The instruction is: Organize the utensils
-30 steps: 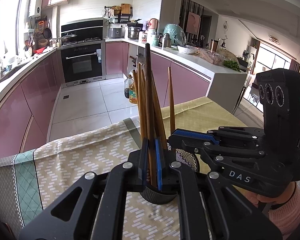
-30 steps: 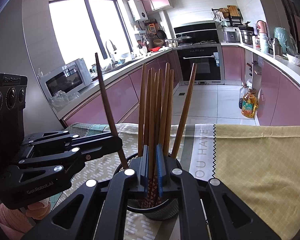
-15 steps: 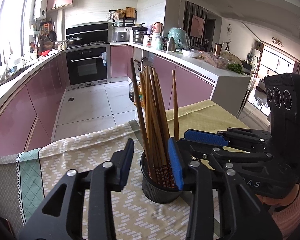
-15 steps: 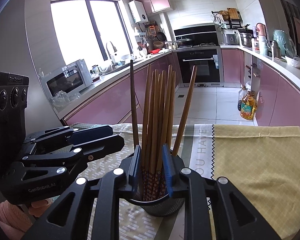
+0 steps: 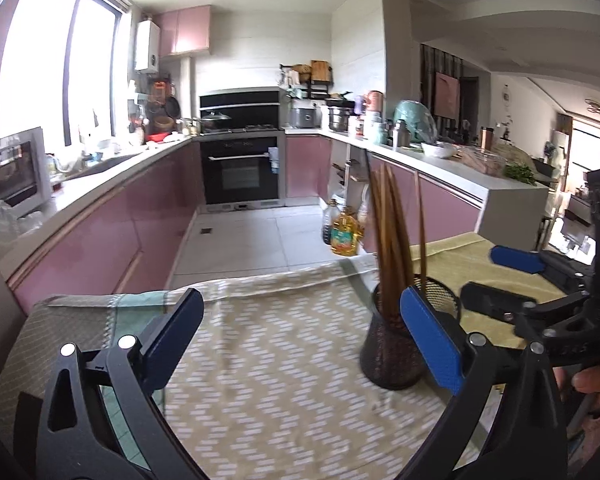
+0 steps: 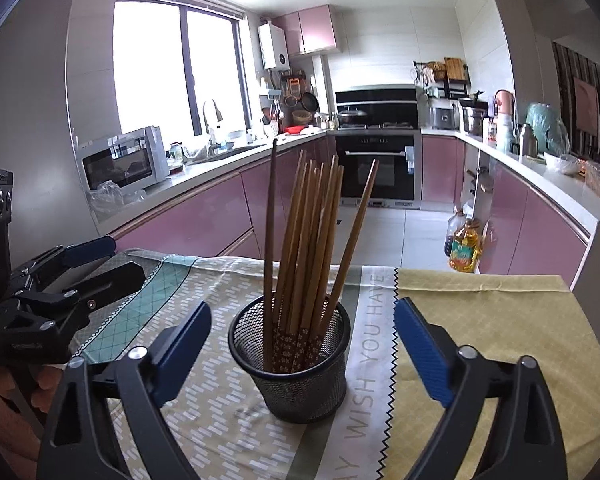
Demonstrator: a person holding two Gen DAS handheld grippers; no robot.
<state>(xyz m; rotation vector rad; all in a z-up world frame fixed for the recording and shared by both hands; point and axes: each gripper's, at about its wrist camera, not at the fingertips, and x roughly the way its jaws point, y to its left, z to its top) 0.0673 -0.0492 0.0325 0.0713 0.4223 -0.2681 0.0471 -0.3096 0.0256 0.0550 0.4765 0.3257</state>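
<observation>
On the patterned tablecloth your mesh cup stands upright with the chopsticks inside. Your right gripper and left gripper are both opening, nothing pinched between their pads

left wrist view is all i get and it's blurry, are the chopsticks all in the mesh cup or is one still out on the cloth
Observer: All in. The right wrist view shows the chopsticks standing in the mesh cup, and none lying on the part of the cloth that it covers.
Operator: is the right gripper touching the cup
Observer: No. The right gripper has its jaws opening. The cup stands between them with a clear gap on each side.
Operator: which end is down
Observer: The patterned ends sit at the bottom of the cup, and the plain wooden ends point up.
</observation>
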